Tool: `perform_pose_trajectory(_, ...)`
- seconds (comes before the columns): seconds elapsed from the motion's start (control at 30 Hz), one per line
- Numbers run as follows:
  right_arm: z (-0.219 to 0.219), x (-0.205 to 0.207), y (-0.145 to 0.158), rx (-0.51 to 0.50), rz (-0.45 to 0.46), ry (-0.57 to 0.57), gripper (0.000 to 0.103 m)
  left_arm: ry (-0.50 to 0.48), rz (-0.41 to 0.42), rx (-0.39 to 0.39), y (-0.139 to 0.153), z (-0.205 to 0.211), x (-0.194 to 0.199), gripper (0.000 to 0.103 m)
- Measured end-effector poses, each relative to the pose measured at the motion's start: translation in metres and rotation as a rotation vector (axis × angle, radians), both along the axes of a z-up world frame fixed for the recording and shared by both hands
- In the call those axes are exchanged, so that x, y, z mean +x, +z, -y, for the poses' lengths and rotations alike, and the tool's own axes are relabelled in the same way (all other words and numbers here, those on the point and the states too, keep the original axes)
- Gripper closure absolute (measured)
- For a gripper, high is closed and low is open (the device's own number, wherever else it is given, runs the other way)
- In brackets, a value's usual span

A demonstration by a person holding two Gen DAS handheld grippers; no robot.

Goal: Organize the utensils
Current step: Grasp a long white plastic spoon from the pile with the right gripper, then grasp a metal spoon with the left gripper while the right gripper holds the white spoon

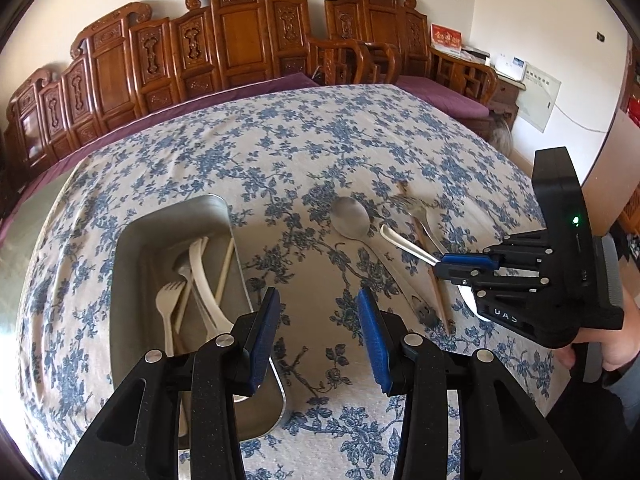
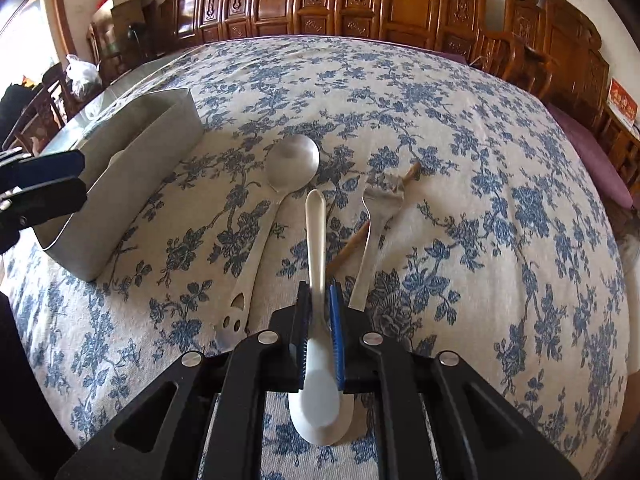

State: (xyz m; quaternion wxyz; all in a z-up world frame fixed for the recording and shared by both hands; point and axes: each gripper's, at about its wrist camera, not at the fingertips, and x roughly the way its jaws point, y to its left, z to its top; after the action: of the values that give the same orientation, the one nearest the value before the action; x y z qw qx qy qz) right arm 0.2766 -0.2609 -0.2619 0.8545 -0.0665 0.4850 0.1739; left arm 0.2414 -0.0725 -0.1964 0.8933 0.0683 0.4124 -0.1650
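From the left wrist view, the left claw (image 1: 318,320) is seen released, with nothing between its spread blue pads, hovering over the flowered tablecloth (image 1: 280,152). Just to its left lies the metal tray (image 1: 132,240), already holding white and metal utensils. Off to its right, the right claw (image 1: 440,264) is clenched on the white spoon (image 1: 404,242), whose handle points back toward the tray. Beyond that spoon a metal spoon (image 1: 350,216), a fork (image 1: 416,210) and a chopstick (image 1: 432,280) lie on the cloth.

From the right wrist view, the right claw (image 2: 319,292) is seen grasping the white spoon (image 2: 316,236) by its neck, the bowl behind the pads, the handle ahead. The tray (image 2: 132,184) stands ahead and to the left. The carry is best made level and slow, as a smooth, narrow neck could pivot in the pads. The spoon should be lifted over the tray wall and lowered lengthwise alongside the other utensils before release.
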Motion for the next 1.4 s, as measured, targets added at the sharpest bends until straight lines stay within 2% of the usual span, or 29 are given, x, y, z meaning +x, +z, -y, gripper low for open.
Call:
perform_pose_trajectory(0.2,0.002,-0.003,-0.001,0.02,-0.01,0.004,0.088,-0.003,-0.002,0.017,-0.007,0.006,-0.001,0.065)
perform_pose_trajectory(0.33,0.006,-0.004,0.002,0.057,-0.007,0.013,0.095,0.004,-0.001,0.014,-0.008,0.007,0.0,0.065)
perform_pose_trajectory(0.53,0.027,-0.004,0.03,0.115,0.104,-0.051,0.095,0.0,0.007,0.027,-0.007,0.012,-0.002,0.065)
perform_pose_trajectory(0.67,0.044,0.004,0.033,0.115,0.134,-0.093,0.095,-0.005,0.007,0.03,-0.004,0.016,-0.001,0.065)
perform_pose_trajectory(0.77,0.056,0.014,0.024,0.095,0.117,-0.119,0.095,0.005,-0.004,0.021,-0.002,0.016,0.003,0.065)
perform_pose_trajectory(0.93,0.076,0.027,0.018,0.147,0.089,-0.157,0.095,0.014,-0.017,0.033,0.0,0.02,0.011,0.065)
perform_pose_trajectory(1.03,0.084,0.031,0.016,0.173,0.084,-0.174,0.095,0.012,-0.035,0.037,-0.003,0.029,0.02,0.066)
perform_pose_trajectory(1.2,0.088,0.033,0.013,0.151,0.082,-0.193,0.095,-0.004,-0.084,0.012,-0.014,0.055,0.038,0.068)
perform_pose_trajectory(1.4,0.092,0.034,0.014,0.15,0.094,-0.199,0.095,-0.008,-0.151,0.054,-0.038,0.083,0.06,0.072)
